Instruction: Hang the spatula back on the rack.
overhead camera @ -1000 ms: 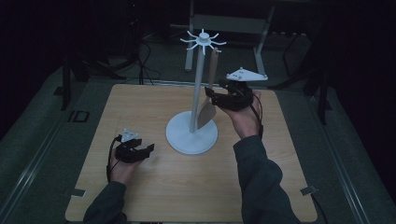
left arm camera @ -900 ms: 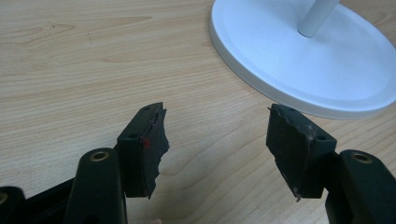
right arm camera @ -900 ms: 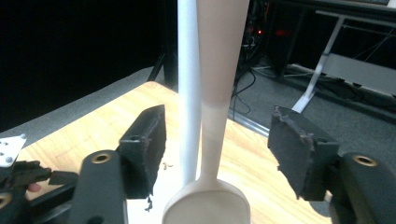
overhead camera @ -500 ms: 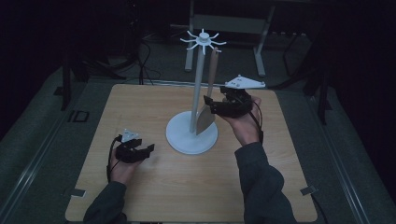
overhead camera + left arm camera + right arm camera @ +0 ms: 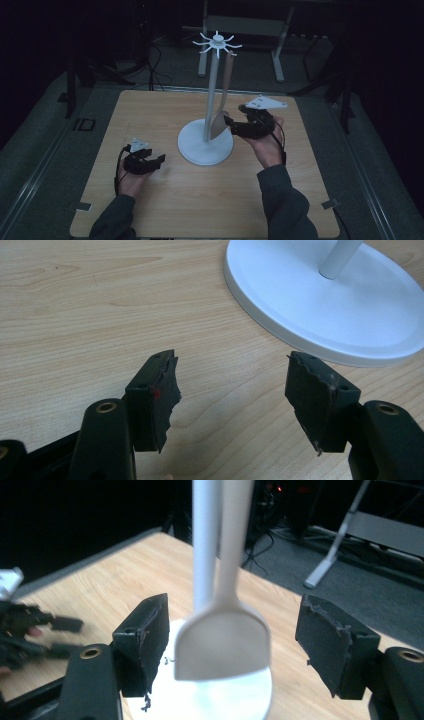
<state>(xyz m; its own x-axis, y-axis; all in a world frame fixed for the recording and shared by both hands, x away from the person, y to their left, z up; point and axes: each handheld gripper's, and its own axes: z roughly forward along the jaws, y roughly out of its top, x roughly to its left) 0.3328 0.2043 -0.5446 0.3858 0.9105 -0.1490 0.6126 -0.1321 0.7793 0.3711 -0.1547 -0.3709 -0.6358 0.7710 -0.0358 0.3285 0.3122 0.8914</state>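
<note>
A white stand (image 5: 206,145) with a round base, a tall pole and a ring of hooks (image 5: 217,44) on top stands mid-table. A pale wooden spatula (image 5: 218,126) hangs from one hook, blade down beside the pole. My right gripper (image 5: 234,124) is open just right of the blade. In the right gripper view the spatula blade (image 5: 222,645) hangs between the wide-apart jaws of the right gripper (image 5: 232,640), touching neither. My left gripper (image 5: 152,162) rests low on the table, open, left of the base. Nothing lies between the jaws of the left gripper (image 5: 232,385), and the stand's base (image 5: 320,305) is ahead of it.
The wooden table (image 5: 150,210) has bare surface in front of and around the stand. Dark floor, cables and a grey metal frame (image 5: 280,45) lie beyond the far edge. Small tabs mark the near corners (image 5: 330,204).
My right gripper has dropped lower and come toward me, from beside the spatula's handle to its blade. The spatula has swung to hang straight. My left gripper stays put.
</note>
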